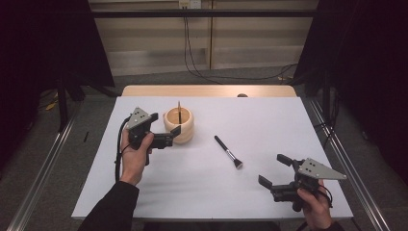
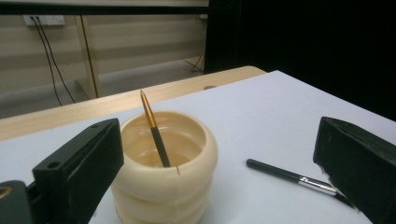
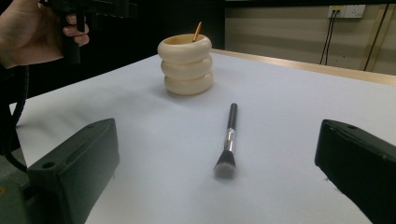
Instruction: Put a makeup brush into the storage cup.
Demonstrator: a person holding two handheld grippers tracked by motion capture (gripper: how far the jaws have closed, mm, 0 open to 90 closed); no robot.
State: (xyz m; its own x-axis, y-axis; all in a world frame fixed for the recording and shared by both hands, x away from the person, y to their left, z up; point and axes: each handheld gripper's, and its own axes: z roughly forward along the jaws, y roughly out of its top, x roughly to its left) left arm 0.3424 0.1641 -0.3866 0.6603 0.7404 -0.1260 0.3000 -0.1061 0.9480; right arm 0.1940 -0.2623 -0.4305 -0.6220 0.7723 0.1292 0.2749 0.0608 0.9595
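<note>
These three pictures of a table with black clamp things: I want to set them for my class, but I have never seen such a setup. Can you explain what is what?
No machine here: a person holds a hand-held tool in each hand, each with two black jaws. The high view looks down on the white table from the person's side, so the left tool is at the left and the right tool at the right. The other two pictures come from a small camera riding on each tool, looking out between its own jaws.

On the table stands a cream ribbed cup with a thin gold-tipped brush leaning inside it. A black-handled makeup brush lies flat between the tools. Both tools are open and hold nothing; the left one sits close to the cup.
</note>
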